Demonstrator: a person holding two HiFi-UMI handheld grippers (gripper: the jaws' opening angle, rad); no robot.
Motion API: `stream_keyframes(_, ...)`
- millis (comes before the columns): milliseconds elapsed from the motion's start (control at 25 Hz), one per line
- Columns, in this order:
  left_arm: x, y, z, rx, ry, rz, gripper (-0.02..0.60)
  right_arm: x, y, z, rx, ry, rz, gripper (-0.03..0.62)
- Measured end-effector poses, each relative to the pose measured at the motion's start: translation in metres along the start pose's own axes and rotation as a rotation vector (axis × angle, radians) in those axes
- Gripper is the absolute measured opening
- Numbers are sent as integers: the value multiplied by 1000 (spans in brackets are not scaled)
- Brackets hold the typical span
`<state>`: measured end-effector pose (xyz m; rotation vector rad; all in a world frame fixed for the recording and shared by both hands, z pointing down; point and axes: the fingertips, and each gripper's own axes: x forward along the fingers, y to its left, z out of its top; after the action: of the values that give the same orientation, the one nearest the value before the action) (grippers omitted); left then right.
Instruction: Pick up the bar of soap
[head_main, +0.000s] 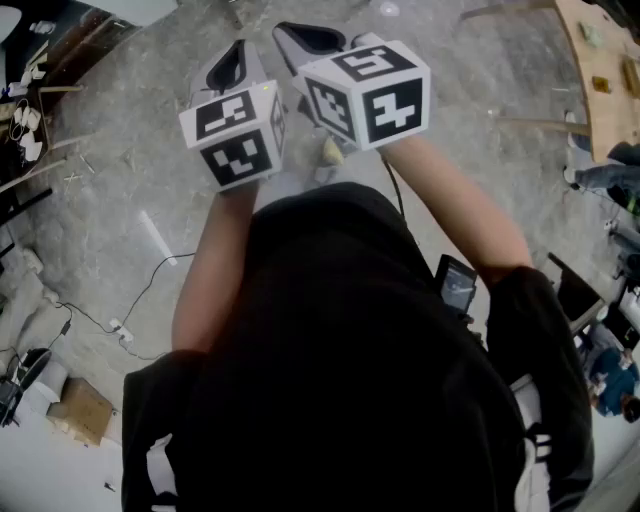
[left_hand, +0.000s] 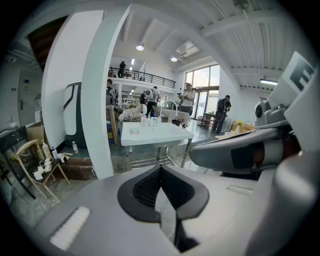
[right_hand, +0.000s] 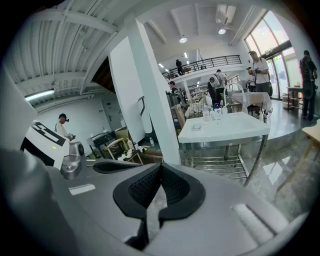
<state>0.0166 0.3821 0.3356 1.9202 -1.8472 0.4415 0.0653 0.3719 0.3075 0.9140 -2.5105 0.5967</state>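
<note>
I stand on a grey concrete floor with both grippers held up in front of me. In the head view my left gripper (head_main: 238, 52) and right gripper (head_main: 302, 36) sit side by side, and both are shut with nothing in them. Far ahead stands a white table (left_hand: 159, 136) (right_hand: 235, 131). On it lies a small pale green block (left_hand: 135, 131) (right_hand: 196, 127), perhaps the bar of soap, too small to tell. My left gripper (left_hand: 160, 168) shows pads meeting. My right gripper (right_hand: 161, 165) looks the same. Both are well short of the table.
A thick white pillar (left_hand: 97, 100) (right_hand: 150, 95) rises left of the table. Small bottles (left_hand: 150, 120) (right_hand: 212, 113) stand at the table's back. Several people stand behind it. A wooden chair (left_hand: 37, 165) is at the left. Cables (head_main: 130, 310) and a cardboard box (head_main: 82, 408) lie on the floor.
</note>
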Motion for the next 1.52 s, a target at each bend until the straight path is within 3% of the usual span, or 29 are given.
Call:
stream_keyframes(120, 1, -11, 10, 7, 9, 16, -4, -10, -5, -1, 14, -1, 19, 12)
stream_keyframes(240, 7, -11, 16, 0, 1, -23, -4, -12, -5, 1, 15, -8, -9, 12)
stream_keyframes(480, -1, 53, 13, -46, -20, -46, -4, 34, 42, -3, 6, -8, -42, 12)
stream_keyframes(840, -2, 105, 17, -29, -33, -15, -4, 70, 53, 19, 59, -43, -70, 12)
stream_keyframes(1200, 3, 113, 13, -26, -6, -55, -3, 78, 58, 19, 25, -7, -68, 12)
stream_keyframes(1520, 22, 85, 22, 5, 7, -60, -3, 65, 16, 24, 23, -5, -74, 12)
